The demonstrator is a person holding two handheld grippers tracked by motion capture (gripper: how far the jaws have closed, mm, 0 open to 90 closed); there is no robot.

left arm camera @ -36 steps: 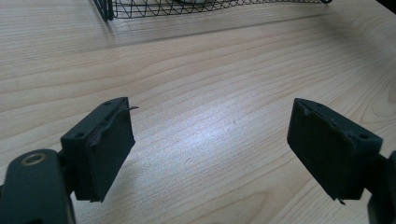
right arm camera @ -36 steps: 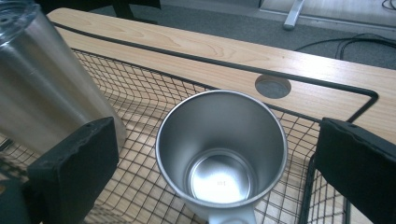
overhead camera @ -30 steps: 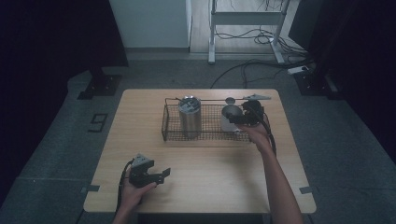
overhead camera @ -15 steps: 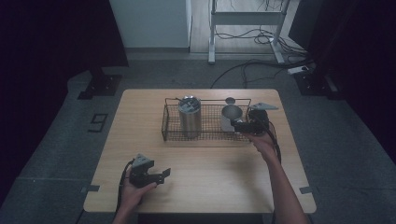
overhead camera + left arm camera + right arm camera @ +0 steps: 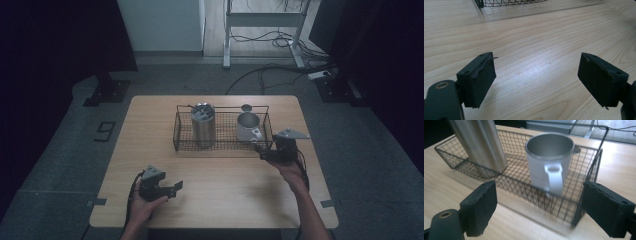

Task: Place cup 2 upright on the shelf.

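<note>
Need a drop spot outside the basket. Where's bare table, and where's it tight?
Free: the wide strip of table between the basket front wall and the near edge, right of the left tool; also the left end beside the basket. Tight: inside the basket, with tumbler and mug, and the thin strip behind it.

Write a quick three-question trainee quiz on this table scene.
1. True or false: the white mug stands inside the wire basket.
2. Which way does the mug's handle face? A) toward the person's side of the table; B) toward the steel tumbler; C) toward the far edge.
3. What is between the jaws of the left gripper?
Key: 1 true. 2 A. 3 nothing; the jaws stand open over bare wood.
</note>
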